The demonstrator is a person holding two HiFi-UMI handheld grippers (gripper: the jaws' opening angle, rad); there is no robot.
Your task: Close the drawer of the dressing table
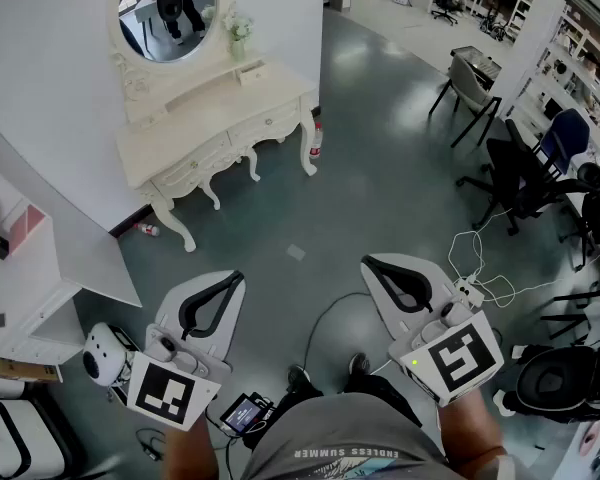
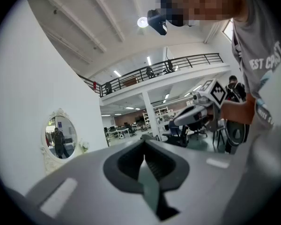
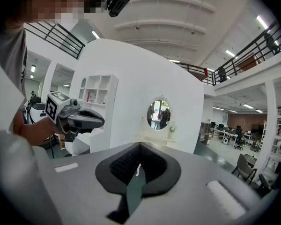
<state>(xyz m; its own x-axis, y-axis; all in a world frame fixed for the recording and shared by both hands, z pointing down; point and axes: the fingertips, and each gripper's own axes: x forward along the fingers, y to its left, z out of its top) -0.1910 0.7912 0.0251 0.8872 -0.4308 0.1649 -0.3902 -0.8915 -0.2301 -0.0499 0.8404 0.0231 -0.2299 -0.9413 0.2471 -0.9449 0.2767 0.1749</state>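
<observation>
The cream dressing table (image 1: 220,103) with its oval mirror (image 1: 167,8) stands against the white wall at the far left, well ahead of me. Its left drawer (image 1: 193,164) seems to stick out a little from the front. My left gripper (image 1: 235,278) is low on the left, shut and empty, its tips touching. My right gripper (image 1: 370,263) is low on the right, also shut with nothing in it. Both are far from the table. The mirror (image 2: 60,137) shows small in the left gripper view past the shut left gripper (image 2: 144,146). In the right gripper view the mirror (image 3: 160,114) lies ahead of the shut right gripper (image 3: 139,149).
Dark office chairs (image 1: 520,173) and desks stand at the right. A white cable (image 1: 480,258) lies on the grey floor. A white shelf unit (image 1: 20,288) is at the left, with a small white device (image 1: 102,353) near it. A bottle (image 1: 316,140) stands by the table's leg.
</observation>
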